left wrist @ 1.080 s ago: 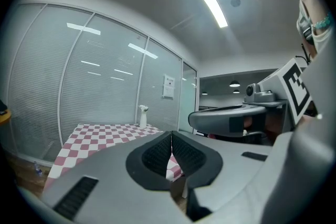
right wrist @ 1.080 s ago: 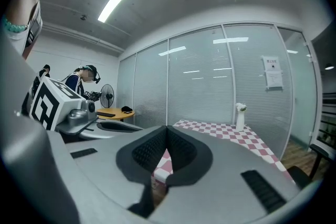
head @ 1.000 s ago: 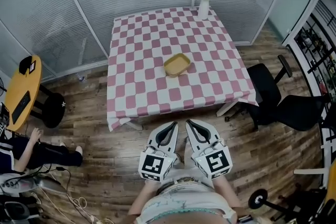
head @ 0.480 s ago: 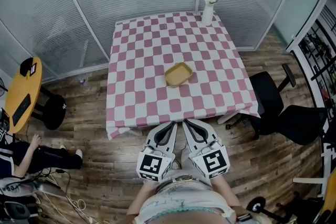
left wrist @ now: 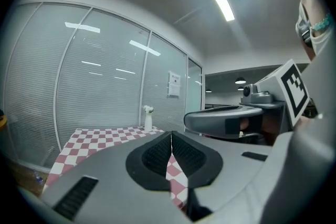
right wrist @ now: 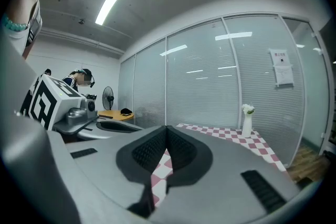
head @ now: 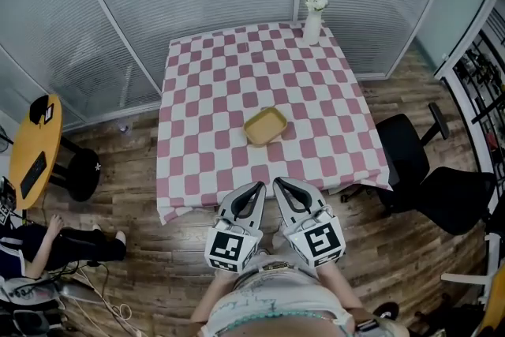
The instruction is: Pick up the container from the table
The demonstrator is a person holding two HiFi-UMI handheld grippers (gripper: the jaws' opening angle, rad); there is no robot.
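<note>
A shallow yellow container [head: 265, 126] lies near the middle of the table [head: 205, 138], which wears a pink and white checked cloth. In the head view both grippers hang side by side just short of the table's near edge, well apart from the container. My left gripper [head: 259, 189] is shut with nothing in it. Its pads [left wrist: 157, 155] meet tip to tip in the left gripper view. My right gripper [head: 278, 184] is shut and empty too, pads [right wrist: 178, 150] pressed together. The jaws hide the container in both gripper views.
A white vase with flowers [head: 313, 15] stands at the table's far right corner, seen also as the vase [left wrist: 148, 118] and the vase [right wrist: 246, 121]. A black office chair [head: 422, 170] sits to the right. A round yellow side table [head: 35, 146] and a seated person [head: 47, 245] are at the left. Glass walls stand behind.
The table and container have slid down and nearer in the head view as I stepped closer. Both grippers stay shut, side by side, now almost at the table's near edge.
</note>
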